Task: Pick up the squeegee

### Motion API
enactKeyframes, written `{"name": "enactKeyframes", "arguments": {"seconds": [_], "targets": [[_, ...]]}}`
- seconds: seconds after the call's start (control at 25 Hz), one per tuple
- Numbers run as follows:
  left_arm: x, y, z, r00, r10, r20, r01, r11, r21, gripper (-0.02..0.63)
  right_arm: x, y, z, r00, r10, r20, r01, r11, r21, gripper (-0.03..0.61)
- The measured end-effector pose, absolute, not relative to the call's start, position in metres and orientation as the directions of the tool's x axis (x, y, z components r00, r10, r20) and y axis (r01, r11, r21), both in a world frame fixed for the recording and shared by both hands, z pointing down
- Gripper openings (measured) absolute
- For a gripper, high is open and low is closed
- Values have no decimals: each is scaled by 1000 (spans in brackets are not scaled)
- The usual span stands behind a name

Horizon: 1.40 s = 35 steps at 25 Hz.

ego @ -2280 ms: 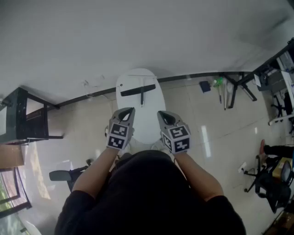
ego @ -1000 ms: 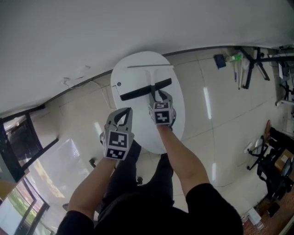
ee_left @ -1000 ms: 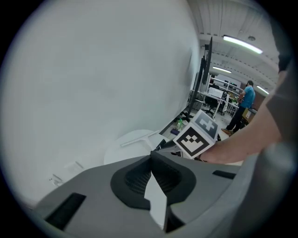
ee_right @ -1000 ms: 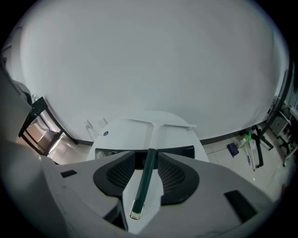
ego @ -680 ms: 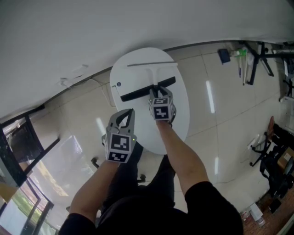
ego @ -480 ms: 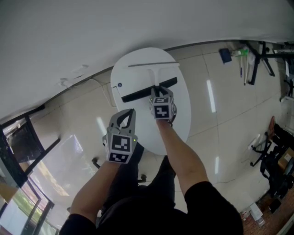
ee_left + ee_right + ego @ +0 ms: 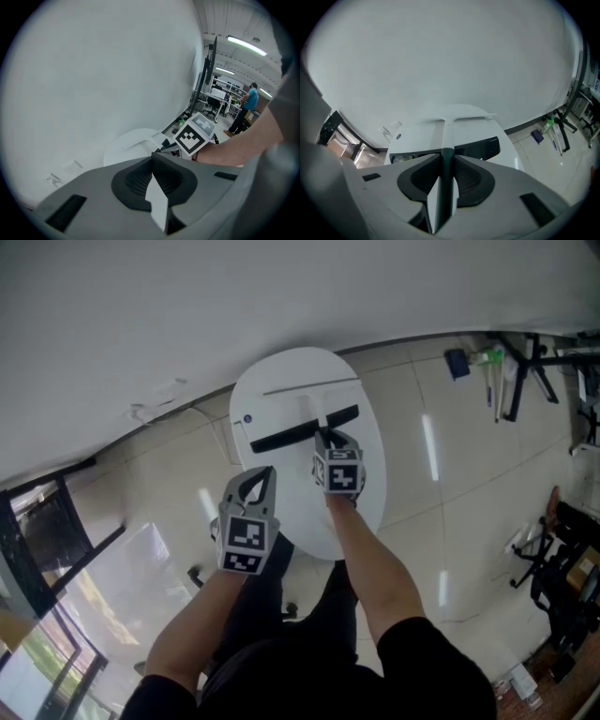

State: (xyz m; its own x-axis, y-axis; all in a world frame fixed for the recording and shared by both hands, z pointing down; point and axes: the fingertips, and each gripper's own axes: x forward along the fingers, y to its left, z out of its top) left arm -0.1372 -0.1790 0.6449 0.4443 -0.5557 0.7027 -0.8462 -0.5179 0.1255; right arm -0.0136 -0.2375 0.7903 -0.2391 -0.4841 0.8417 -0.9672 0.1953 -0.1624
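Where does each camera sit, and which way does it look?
Head view: on the head, looking down at the table; both arms, left tongs, right tongs show.
Left gripper view: on shut left tongs, facing the wall; right arm shows.
Right gripper view: on right tongs, just closing on the squeegee handle.
All share the table.

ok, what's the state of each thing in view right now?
squeegee: lying on the table, handle between the right tongs.
right tongs: have just been closing, pads now against the squeegee's handle.
left tongs: shut, nothing between them.
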Motion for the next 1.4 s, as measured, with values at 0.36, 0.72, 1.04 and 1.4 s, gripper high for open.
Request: {"name": "enactKeyframes", "arguments": {"seconds": [0.36, 0.72, 1.04, 1.4], "targets": [[-120, -163, 594, 428, -611, 666, -849, -524, 65, 3, 7, -201, 700, -313, -539, 782, -942, 281, -183, 97], [-75, -106, 491, 392, -734, 555, -870, -491, -35, 3, 68, -125, 561, -412, -614, 674, -899, 394, -191, 97], [-26, -17, 412, 353, -808, 471, -897, -436, -76, 3, 146, -42, 466, -511, -644, 570, -839, 517, -168, 97], [-34, 11, 371, 359, -842, 402, -890, -439, -125, 3, 162, -3, 409, -531, -713, 457, -841, 510, -182, 97]]}}
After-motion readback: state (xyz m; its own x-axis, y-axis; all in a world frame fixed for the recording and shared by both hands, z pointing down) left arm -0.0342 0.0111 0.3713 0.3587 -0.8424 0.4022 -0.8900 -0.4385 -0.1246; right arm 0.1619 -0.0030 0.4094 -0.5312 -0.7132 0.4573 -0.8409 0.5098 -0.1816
